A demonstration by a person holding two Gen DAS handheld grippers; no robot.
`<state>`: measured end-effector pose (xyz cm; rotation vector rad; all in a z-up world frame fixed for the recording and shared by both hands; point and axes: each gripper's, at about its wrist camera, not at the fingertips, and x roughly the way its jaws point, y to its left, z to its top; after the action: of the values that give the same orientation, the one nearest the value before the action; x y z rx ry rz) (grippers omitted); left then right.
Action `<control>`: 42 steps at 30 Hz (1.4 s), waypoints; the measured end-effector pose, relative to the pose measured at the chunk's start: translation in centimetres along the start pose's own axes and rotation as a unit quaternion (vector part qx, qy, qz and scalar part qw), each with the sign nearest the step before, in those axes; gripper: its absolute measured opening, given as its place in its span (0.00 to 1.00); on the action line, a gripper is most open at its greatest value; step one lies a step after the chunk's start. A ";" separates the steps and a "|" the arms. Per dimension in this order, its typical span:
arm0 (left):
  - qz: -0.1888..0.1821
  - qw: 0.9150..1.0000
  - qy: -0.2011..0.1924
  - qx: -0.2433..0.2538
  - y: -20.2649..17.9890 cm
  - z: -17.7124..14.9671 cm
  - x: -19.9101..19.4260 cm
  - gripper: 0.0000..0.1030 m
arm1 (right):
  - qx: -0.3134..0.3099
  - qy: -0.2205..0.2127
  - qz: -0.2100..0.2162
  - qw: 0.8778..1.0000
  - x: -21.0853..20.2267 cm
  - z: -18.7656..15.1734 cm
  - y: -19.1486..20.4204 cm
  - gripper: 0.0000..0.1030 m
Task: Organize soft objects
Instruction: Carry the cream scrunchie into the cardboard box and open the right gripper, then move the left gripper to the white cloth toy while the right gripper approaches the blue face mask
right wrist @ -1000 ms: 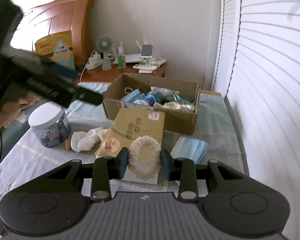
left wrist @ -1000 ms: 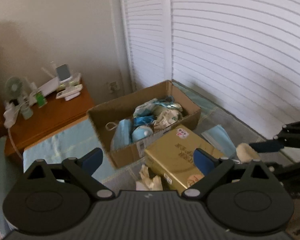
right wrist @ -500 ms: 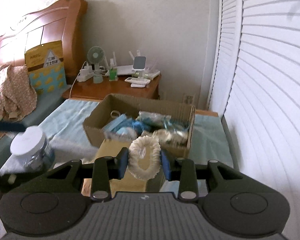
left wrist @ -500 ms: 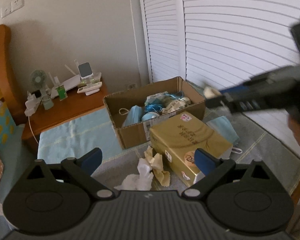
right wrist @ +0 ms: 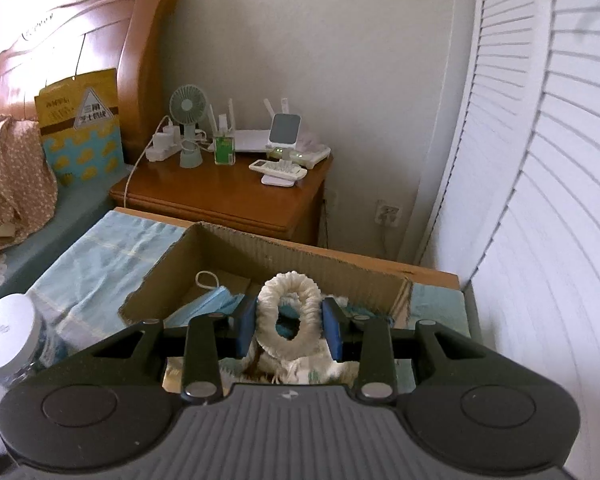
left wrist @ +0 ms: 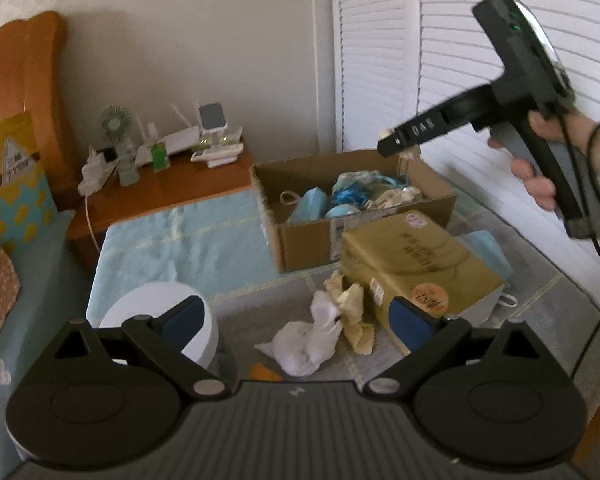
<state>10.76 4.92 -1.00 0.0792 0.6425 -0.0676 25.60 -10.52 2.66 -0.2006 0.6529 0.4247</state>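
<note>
My right gripper (right wrist: 289, 327) is shut on a white fluffy hair ring (right wrist: 270, 312) and holds it over the open cardboard box (right wrist: 236, 246). Inside that box lie blue face masks (right wrist: 210, 306) and other soft items. In the left wrist view the same gripper (left wrist: 396, 145) hangs above the box (left wrist: 308, 240), held by a hand (left wrist: 540, 184). My left gripper (left wrist: 296, 318) is open and holds nothing. Below it lie a white crumpled cloth (left wrist: 304, 342) and a cream cloth (left wrist: 350, 312).
A gold box (left wrist: 416, 260) lies in front of the cardboard box, on a blue mask (left wrist: 486, 246). A white-lidded jar (left wrist: 156, 308) stands at the left. Behind is a wooden nightstand (right wrist: 228, 196) with a fan (right wrist: 188, 128) and router. White louvred doors (right wrist: 540, 200) close off the right.
My right gripper carried the hair ring forward from above the gold box to over the cardboard box. My left gripper drew back and swung left, bringing the cloths and jar into view.
</note>
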 end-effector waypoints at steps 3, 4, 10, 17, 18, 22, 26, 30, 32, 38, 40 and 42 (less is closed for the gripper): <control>0.004 1.000 0.006 0.000 0.2 -0.4 0.2 0.95 | 0.002 0.005 0.000 1.000 1.5 0.5 0.0 0.39; 0.004 1.000 0.006 0.000 0.2 -0.5 0.2 0.96 | 0.003 0.007 0.001 1.000 1.9 0.7 0.0 0.39; 0.006 1.000 0.008 -0.006 0.5 -0.8 0.2 0.96 | -0.004 0.013 -0.003 1.000 3.2 1.1 0.2 0.46; 0.000 1.000 0.009 -0.010 0.7 -1.0 0.3 0.95 | 0.000 -0.001 -0.003 1.000 2.1 0.5 0.1 0.92; -0.001 1.000 0.009 -0.009 0.6 -1.0 0.3 0.95 | 0.002 0.000 -0.006 1.000 1.8 0.4 0.1 0.92; -0.009 1.000 0.006 -0.002 0.5 -1.2 0.0 0.95 | 0.008 -0.002 -0.007 1.000 0.3 -0.4 0.4 0.95; -0.019 1.000 0.008 0.005 0.3 -1.6 -0.2 0.95 | 0.014 -0.005 -0.008 1.000 -1.8 -1.7 0.9 0.97; -0.021 1.000 0.010 0.020 0.0 -2.0 -0.5 0.95 | 0.028 -0.014 -0.009 0.999 -4.4 -3.4 1.2 0.99; -0.025 0.999 0.010 0.025 0.0 -2.2 -0.6 0.95 | 0.039 -0.020 -0.010 0.999 -5.6 -4.2 1.3 1.00; -0.031 0.999 0.014 0.036 -0.2 -3.1 -0.8 0.95 | 0.067 -0.026 -0.024 0.997 -8.7 -7.3 1.8 1.00; -0.035 0.999 0.009 0.040 -0.4 -3.3 -0.9 0.95 | 0.068 -0.024 -0.032 0.997 -9.3 -8.2 2.0 1.00; -0.040 0.998 0.001 0.046 -0.5 -3.7 -1.1 0.95 | 0.067 -0.018 -0.039 0.997 -9.9 -9.2 2.2 1.00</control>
<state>7.63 4.78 -3.26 0.1428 0.6451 -0.1737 12.55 -14.56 1.57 -0.0903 0.6340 0.3071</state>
